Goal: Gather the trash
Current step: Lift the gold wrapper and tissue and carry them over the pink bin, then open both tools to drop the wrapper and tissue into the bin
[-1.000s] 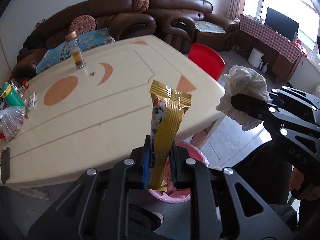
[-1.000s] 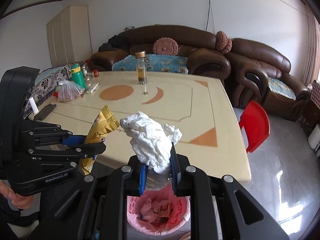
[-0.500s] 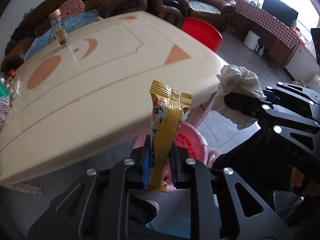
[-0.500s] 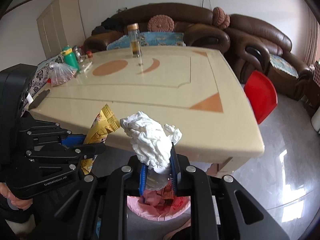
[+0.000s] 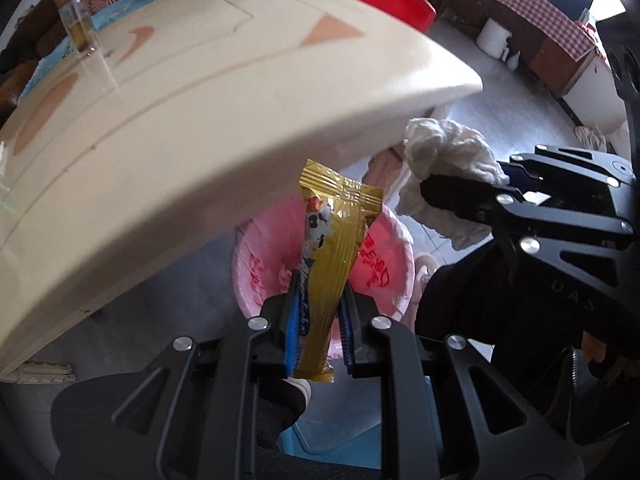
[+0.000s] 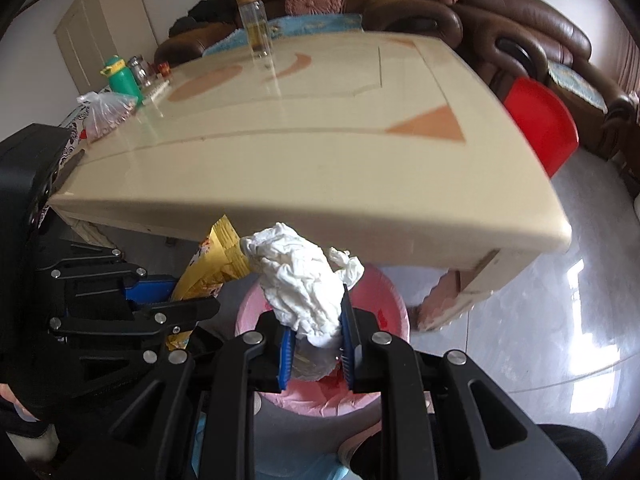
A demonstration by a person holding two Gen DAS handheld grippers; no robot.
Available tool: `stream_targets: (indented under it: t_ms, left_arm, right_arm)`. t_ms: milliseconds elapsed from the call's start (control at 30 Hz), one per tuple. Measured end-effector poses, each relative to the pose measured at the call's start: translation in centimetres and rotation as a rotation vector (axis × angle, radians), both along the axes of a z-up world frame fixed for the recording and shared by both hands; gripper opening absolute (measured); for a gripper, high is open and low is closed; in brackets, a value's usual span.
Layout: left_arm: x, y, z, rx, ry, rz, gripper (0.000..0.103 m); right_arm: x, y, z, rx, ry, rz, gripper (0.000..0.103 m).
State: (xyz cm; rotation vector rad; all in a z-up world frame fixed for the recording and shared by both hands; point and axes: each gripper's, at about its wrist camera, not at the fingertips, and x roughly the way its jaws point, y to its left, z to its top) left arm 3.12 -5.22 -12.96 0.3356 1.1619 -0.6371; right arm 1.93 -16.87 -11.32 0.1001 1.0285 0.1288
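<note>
**Two Light Items Held Over the Bin**

We hold one gold snack wrapper (image 5: 332, 264) in the left gripper (image 5: 318, 332), jaws closed narrow on its lower half. We hold one wad of white tissue (image 6: 300, 288) in the right gripper (image 6: 316, 346), jaws closed on the base of the wad. Both items hang directly above one pink-lined bin (image 5: 384, 264), which stands on the floor at the edge of the table (image 6: 320, 152).

Handling, as we judge it:
- Wrapper: very light, thin, glossy film. It flexes readily and may slip or cling to a pad on release. The flat body below the crimped seal is the sound place to hold it.
- Tissue: very light, soft, compressible. It deforms under the pads, so a grip across its thickest part serves best. It may snag on the ribbed pads.

Count: one wrapper, one tissue wad, one bin. On the table we see one glass jar (image 6: 256, 24), one green bottle (image 6: 122, 78) and one clear bag (image 6: 106, 114).
</note>
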Motion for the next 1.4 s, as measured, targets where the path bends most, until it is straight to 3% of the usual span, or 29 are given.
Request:
stream_targets:
  t_ms: [400, 700, 1300, 1367, 1400]
  left_arm:
    - [1.4, -1.1, -5.8, 0.013, 0.126, -0.012, 0.018]
    - [2.3, -1.8, -9.7, 0.067, 0.208, -0.01, 0.018]
    - [4.9, -2.2, -17.5, 0.138, 0.397, 0.095, 0.018]
    - [5.2, -2.1, -18.0, 0.14, 0.405, 0.111, 0.019]
    - [5.4, -2.1, -18.2, 0.153, 0.404, 0.121, 0.021]
  right_arm:
    - [1.4, -1.3, -5.7, 0.01, 0.116, -0.025, 0.019]
    - [2.6, -1.4, -10.3, 0.025, 0.214, -0.01, 0.019]
    - [4.6, -2.0, -18.5, 0.067, 0.416, 0.027, 0.02]
    - [4.7, -2.1, -18.9, 0.064, 0.424, 0.024, 0.021]
    - [4.9, -2.2, -19.0, 0.067, 0.425, 0.021, 0.026]
